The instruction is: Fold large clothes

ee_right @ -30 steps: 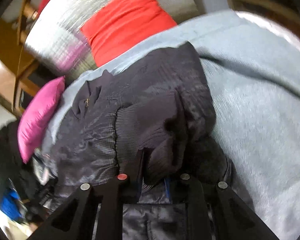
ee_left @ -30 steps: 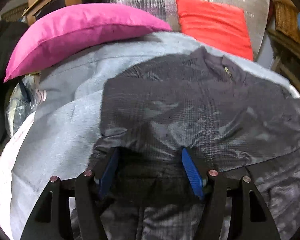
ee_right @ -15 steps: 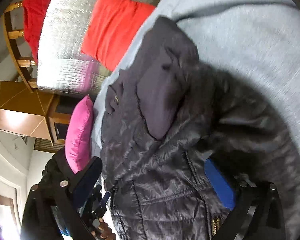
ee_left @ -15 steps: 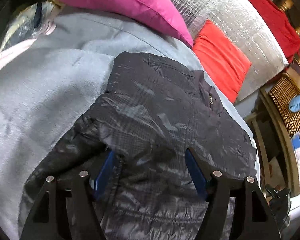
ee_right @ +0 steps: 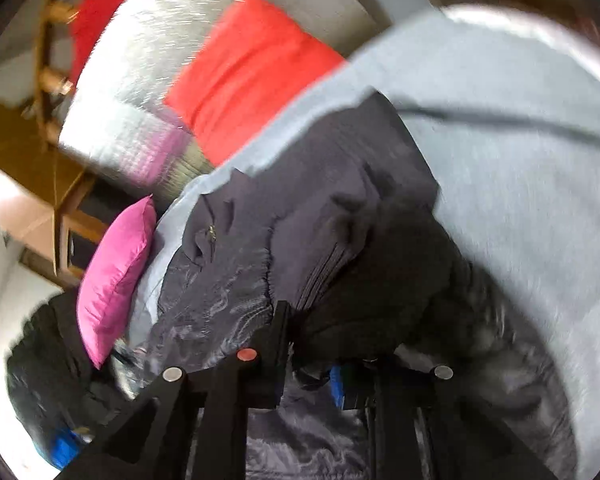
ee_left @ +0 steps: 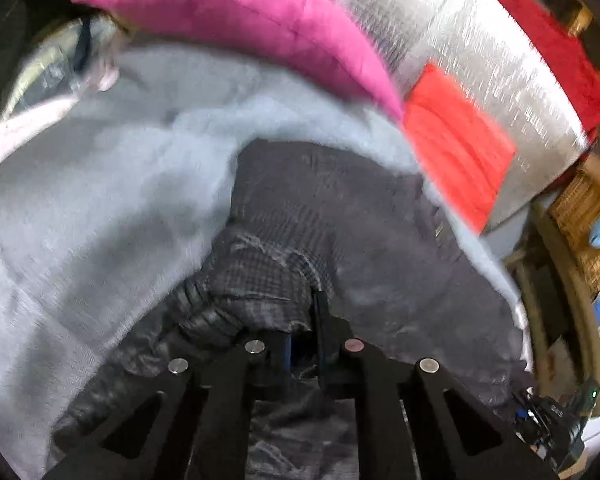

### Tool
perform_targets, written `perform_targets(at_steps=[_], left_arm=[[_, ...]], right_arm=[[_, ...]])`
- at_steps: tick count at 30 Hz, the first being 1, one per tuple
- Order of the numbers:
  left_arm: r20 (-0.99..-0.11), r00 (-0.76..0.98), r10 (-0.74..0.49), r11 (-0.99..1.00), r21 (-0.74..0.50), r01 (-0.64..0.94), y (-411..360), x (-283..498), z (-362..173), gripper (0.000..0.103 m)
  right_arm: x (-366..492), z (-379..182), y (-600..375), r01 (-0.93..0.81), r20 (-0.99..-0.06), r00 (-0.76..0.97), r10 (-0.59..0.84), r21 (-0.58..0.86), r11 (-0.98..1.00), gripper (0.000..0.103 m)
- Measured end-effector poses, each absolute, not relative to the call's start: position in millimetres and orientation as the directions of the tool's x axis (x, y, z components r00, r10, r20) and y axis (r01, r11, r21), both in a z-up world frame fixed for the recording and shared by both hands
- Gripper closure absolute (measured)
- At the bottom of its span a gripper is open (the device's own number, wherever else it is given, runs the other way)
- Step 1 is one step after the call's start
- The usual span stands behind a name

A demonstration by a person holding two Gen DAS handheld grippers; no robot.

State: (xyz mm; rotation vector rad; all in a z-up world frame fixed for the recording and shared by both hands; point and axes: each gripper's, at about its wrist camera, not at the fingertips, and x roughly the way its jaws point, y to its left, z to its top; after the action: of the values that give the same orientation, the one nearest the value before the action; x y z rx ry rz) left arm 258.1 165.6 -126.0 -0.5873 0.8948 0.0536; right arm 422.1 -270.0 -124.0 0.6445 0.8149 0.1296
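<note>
A dark quilted jacket [ee_left: 340,216] lies spread on a pale grey-blue blanket [ee_left: 100,200]. My left gripper [ee_left: 302,332] is shut on a raised fold at the jacket's near edge, with the fingers nearly together. In the right wrist view the jacket [ee_right: 228,288] has its plain dark lining bunched up toward me. The jaws of my right gripper [ee_right: 312,356] are closing, with that bunch of jacket fabric pinched between them. A blue pad [ee_right: 336,380] shows under the cloth. Both views are motion-blurred.
A pink pillow [ee_left: 240,20] and a red cushion [ee_left: 456,140] rest at the blanket's far edge against a silver quilted mat [ee_left: 480,48]. A wicker basket [ee_left: 588,216] stands to the right. Wooden furniture [ee_right: 60,208] and dark clutter sit beyond the pink pillow [ee_right: 116,272].
My left gripper was open over the jacket and has shut on a fold of it. My right gripper spread wide half a second ago and has closed again on the bunched fabric.
</note>
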Motion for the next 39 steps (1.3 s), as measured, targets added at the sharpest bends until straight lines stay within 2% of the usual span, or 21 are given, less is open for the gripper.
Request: perform_targets(at_steps=[1, 4, 7, 8, 9, 10, 11, 12, 15, 17, 22, 25, 28, 30, 32, 35, 39], left_arm=[[-0.754, 0.622, -0.21, 0.84, -0.465, -0.281, 166, 260, -138, 0.094], [-0.741, 0.646, -0.183, 0.872, -0.426, -0.241, 162, 257, -133, 0.092], [-0.757, 0.627, -0.186, 0.863, -0.431, -0.264, 163, 260, -125, 0.09], [-0.758, 0.625, -0.186, 0.859, -0.434, -0.271, 162, 262, -121, 0.084], [-0.762, 0.623, -0.176, 0.86, -0.427, -0.279, 164, 258, -116, 0.068], [-0.762, 0.624, -0.172, 0.862, -0.424, -0.28, 165, 254, -111, 0.058], [-0.753, 0.632, -0.183, 0.863, -0.431, -0.264, 167, 248, -106, 0.049], [-0.753, 0.635, -0.173, 0.87, -0.419, -0.26, 169, 244, -102, 0.045], [-0.746, 0.656, -0.117, 0.904, -0.354, -0.241, 170, 227, -84, 0.043], [-0.728, 0.678, -0.098, 0.906, -0.347, -0.242, 177, 225, -70, 0.043], [-0.655, 0.749, -0.103, 0.898, -0.385, -0.213, 161, 245, -49, 0.036], [-0.665, 0.732, -0.145, 0.924, -0.357, -0.141, 133, 267, -66, 0.036], [-0.786, 0.592, -0.176, 0.934, -0.323, -0.152, 119, 293, -119, 0.036], [-0.751, 0.645, -0.138, 0.958, -0.266, -0.105, 113, 290, -126, 0.035], [-0.762, 0.641, -0.089, 0.98, -0.18, -0.079, 103, 289, -123, 0.035], [-0.765, 0.636, -0.101, 0.971, -0.216, -0.105, 110, 285, -109, 0.036], [-0.688, 0.723, -0.061, 0.967, -0.222, -0.129, 126, 269, -84, 0.034]], right_arm=[[427, -142, -268, 0.151, -0.671, 0.658, 0.343, 0.563, 0.812, 0.084], [420, -156, -279, 0.128, -0.613, 0.666, 0.424, 0.654, 0.745, 0.084], [420, -158, -290, 0.14, -0.596, 0.637, 0.489, 0.713, 0.687, 0.076], [419, -158, -292, 0.157, -0.595, 0.627, 0.503, 0.729, 0.666, 0.07], [416, -157, -295, 0.175, -0.598, 0.615, 0.515, 0.739, 0.65, 0.064], [412, -155, -296, 0.181, -0.598, 0.603, 0.527, 0.747, 0.64, 0.043], [403, -150, -296, 0.166, -0.586, 0.599, 0.546, 0.758, 0.631, 0.027], [396, -144, -297, 0.161, -0.591, 0.591, 0.548, 0.753, 0.638, 0.024], [377, -123, -295, 0.121, -0.622, 0.562, 0.545, 0.714, 0.69, 0.023], [370, -104, -291, 0.06, -0.609, 0.58, 0.541, 0.695, 0.717, 0.023], [391, -67, -263, -0.111, -0.49, 0.656, 0.574, 0.69, 0.716, 0.023], [420, -88, -240, -0.115, -0.524, 0.624, 0.58, 0.672, 0.731, 0.023], [445, -140, -229, -0.031, -0.619, 0.545, 0.565, 0.659, 0.751, 0.025], [437, -141, -237, -0.064, -0.571, 0.594, 0.567, 0.669, 0.74, 0.026], [435, -135, -239, -0.07, -0.581, 0.578, 0.573, 0.665, 0.744, 0.026], [429, -114, -251, -0.084, -0.564, 0.603, 0.564, 0.659, 0.748, 0.027], [437, -98, -284, -0.054, -0.504, 0.677, 0.536, 0.692, 0.72, 0.026]])
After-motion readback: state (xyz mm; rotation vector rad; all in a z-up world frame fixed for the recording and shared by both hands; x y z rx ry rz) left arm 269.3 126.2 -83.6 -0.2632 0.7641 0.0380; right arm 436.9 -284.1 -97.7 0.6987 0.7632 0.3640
